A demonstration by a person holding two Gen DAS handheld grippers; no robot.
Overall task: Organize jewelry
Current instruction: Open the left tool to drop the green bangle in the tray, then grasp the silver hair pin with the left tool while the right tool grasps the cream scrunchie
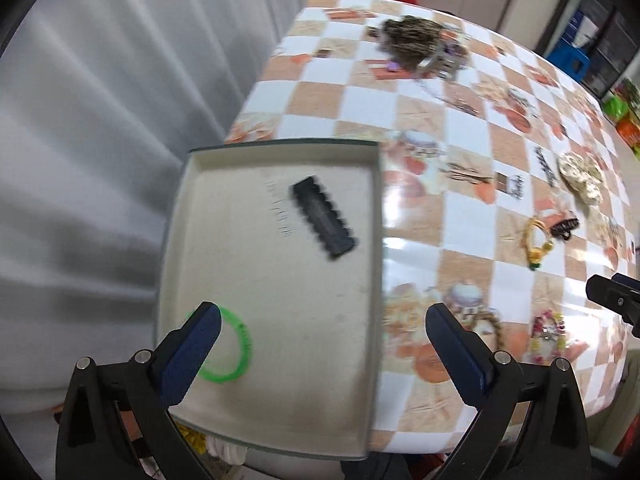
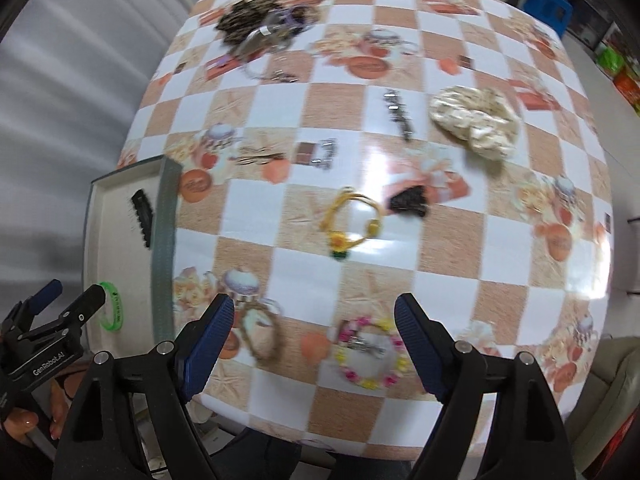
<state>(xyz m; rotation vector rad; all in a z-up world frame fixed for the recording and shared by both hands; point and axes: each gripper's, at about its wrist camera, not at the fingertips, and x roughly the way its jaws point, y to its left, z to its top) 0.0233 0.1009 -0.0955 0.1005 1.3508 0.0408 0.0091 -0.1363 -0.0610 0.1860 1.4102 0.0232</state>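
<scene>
A tray [image 1: 372, 240] sits at the left edge of the table [image 2: 400, 272], holding a hair clip [image 1: 324, 217] toward its far side and a wristband [image 1: 236, 350] near its front corner. To the tray's right, a beaded bracelet [image 2: 370, 354] lies nearest the front, another bracelet [image 2: 352, 220] beyond it, a scrunchie [image 2: 474, 122] further right, and what seems a tangled heap [image 2: 260, 20] at the far end.

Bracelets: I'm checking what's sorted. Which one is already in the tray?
The green bracelet, alone in the tray; the yellow and pink-flowered ones lie on the tablecloth.
</scene>
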